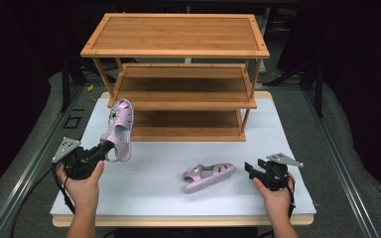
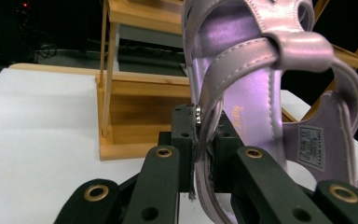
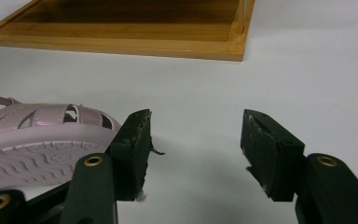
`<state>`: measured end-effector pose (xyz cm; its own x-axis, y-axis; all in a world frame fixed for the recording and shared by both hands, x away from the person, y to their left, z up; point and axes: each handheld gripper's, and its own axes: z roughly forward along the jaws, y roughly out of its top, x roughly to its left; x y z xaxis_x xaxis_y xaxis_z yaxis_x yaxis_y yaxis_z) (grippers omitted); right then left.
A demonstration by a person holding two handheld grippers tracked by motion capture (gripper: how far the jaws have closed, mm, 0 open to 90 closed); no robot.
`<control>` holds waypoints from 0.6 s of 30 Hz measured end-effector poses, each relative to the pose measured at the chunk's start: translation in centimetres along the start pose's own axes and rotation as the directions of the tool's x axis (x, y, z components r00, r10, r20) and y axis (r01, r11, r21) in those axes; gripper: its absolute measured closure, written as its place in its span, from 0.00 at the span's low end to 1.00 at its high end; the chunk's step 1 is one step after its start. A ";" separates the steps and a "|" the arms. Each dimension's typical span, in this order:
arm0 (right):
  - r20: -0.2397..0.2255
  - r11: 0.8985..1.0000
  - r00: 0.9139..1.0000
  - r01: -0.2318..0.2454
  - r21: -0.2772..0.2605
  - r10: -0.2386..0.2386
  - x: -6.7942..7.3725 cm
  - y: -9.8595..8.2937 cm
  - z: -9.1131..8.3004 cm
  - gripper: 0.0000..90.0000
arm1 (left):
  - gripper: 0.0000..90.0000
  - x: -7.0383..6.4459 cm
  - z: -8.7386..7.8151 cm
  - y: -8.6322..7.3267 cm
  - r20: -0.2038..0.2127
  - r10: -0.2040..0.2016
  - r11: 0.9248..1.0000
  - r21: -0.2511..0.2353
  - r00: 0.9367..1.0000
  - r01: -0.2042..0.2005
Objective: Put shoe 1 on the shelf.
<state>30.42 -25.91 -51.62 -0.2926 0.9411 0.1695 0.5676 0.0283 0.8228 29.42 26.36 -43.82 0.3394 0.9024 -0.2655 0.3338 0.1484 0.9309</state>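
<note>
My left gripper [image 1: 105, 147] is shut on the heel strap of a lilac sandal [image 1: 119, 128], holding it in the air at the left, toe up, in front of the bamboo shoe rack [image 1: 178, 74]. In the left gripper view the strap [image 2: 205, 140] is pinched between the two black jaws and the sandal [image 2: 256, 93] rises above them. A second lilac sandal [image 1: 208, 176] lies on its side on the white table top [image 1: 154, 193]. My right gripper [image 1: 249, 169] stands open just right of its toe; its sole [image 3: 32, 154] shows beside the left jaw in the right gripper view.
The three-tier rack stands at the back of the table, its bottom shelf [image 3: 121, 28] low on the surface and all shelves bare. The white top has free room in front of the rack. Dark floor and metal rails surround the table.
</note>
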 end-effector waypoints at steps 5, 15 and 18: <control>-0.008 1.000 1.000 -0.001 0.001 0.001 0.0 -0.1 -0.1 0.48 | 0.93 -1.3 0.8 0.2 0.000 0.029 1.000 -0.004 1.000 -0.029; -0.010 1.000 1.000 -0.015 -0.006 0.015 -0.2 0.0 -0.2 0.48 | 0.93 -4.5 5.1 3.6 0.039 0.031 1.000 0.005 0.999 -0.031; -0.015 1.000 1.000 -0.020 -0.012 0.020 -0.2 0.0 -0.3 0.48 | 0.93 -5.4 6.4 5.1 0.037 0.023 1.000 0.007 0.999 -0.024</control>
<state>30.25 -26.22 -51.47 -0.2928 0.9363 0.1938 0.5641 0.0055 0.8257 34.96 19.67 -39.22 0.3798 0.8898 -0.2529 0.3317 0.1242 0.9352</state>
